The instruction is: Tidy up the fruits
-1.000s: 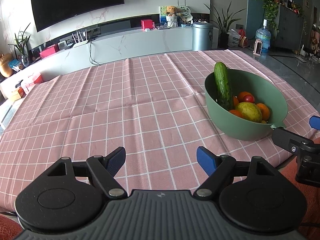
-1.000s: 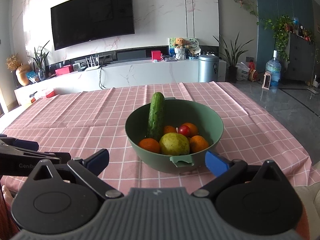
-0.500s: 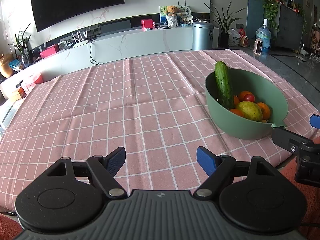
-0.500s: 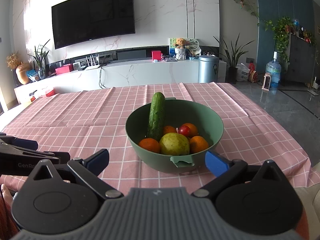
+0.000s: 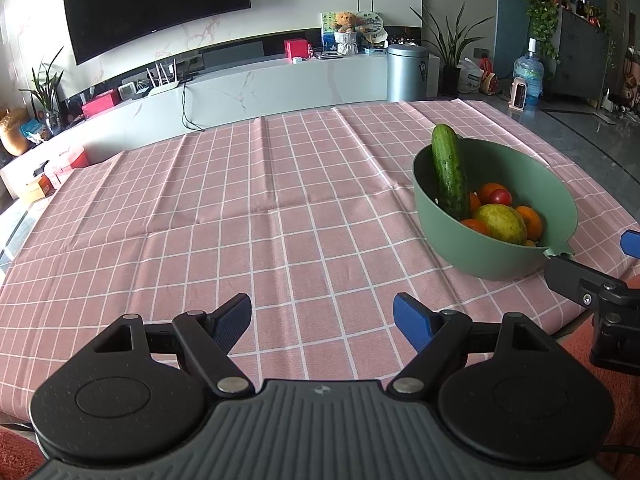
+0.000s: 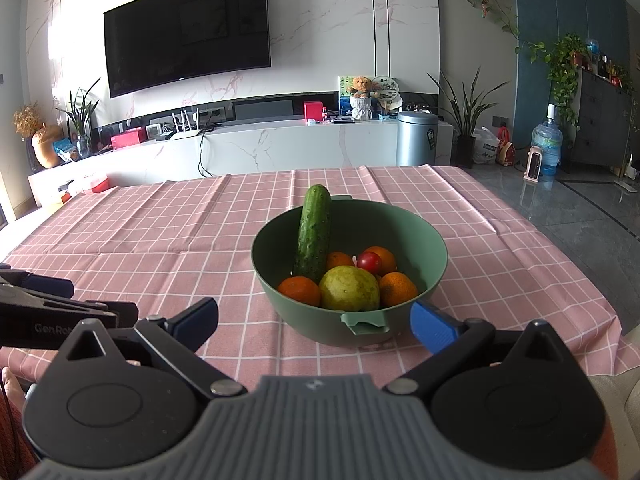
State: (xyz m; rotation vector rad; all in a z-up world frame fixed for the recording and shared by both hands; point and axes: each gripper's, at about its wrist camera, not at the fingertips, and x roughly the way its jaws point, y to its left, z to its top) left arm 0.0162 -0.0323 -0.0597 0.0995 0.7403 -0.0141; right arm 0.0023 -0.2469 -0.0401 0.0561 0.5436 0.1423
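White "GenRo" lettering on left claw (image 6: 48,312), both claws released; right claw (image 6: 314,320) facing green bowl (image 6: 436,256)

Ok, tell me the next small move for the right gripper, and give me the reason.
Probably ease the right gripper forward and up toward the cucumber. Its jaws are open and empty, the green bowl sits directly ahead, and the cucumber leans on the rim, standing above the oranges and other fruit, so it looks easiest to grasp first.
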